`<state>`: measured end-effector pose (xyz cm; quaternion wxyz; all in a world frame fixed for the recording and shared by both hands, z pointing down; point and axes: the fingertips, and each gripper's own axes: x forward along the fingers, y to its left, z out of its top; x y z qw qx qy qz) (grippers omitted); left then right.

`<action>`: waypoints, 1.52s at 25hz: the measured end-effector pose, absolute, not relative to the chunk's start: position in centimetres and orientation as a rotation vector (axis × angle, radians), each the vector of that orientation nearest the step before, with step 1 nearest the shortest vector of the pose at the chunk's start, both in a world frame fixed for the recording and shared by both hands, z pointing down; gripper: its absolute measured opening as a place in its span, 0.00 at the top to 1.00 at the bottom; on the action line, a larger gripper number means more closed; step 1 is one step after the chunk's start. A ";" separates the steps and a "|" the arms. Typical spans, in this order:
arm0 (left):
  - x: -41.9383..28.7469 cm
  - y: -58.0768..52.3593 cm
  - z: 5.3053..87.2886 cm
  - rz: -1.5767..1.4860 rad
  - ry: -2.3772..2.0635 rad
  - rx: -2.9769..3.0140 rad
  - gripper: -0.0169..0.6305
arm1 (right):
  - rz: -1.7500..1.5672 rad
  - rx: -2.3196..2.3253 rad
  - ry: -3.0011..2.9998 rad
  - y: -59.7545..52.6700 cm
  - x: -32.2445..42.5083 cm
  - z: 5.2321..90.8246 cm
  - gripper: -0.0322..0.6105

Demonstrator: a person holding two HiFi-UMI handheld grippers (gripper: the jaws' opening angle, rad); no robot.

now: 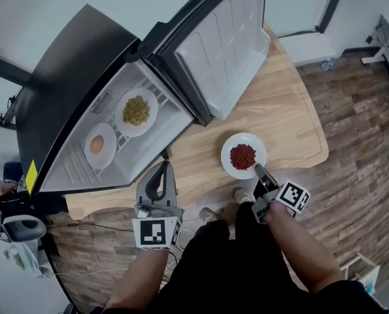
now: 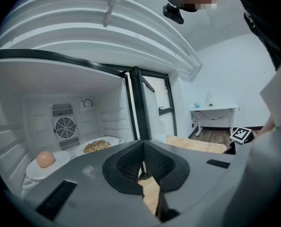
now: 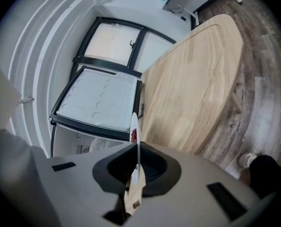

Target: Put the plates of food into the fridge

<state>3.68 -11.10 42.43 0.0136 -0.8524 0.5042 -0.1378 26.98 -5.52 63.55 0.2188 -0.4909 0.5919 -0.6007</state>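
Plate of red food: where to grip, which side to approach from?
Grip the plate by its bare near rim, from the person's side: it is shallow and thin-edged, with the red food heaped centrally. The right gripper is shut on that rim.

Fridge mouth open toward the table. Inside, egg plate fills the left of the shelf, grain plate the back — bare shelf remains front right. Open door stands right of the mouth. Bare wood runs from the red-food plate to the mouth — left gripper hangs beside that lane.
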 end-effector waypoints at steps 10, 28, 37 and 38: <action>-0.9 -10.4 40.0 -0.334 1.691 -2.579 0.97 | -1.677 -1.299 1.769 -6.7 23.9 59.6 0.90; -10.5 -7.1 38.4 -0.336 2.011 -2.367 0.97 | -1.727 -1.130 2.023 -11.1 15.2 55.9 0.90; -16.4 -5.9 38.0 -0.259 2.124 -2.243 0.97 | -1.759 -1.057 2.107 -12.7 9.4 55.7 0.90; -16.9 -5.8 37.8 -0.234 2.135 -2.236 0.97 | -1.765 -1.047 2.114 -12.9 8.6 55.7 0.90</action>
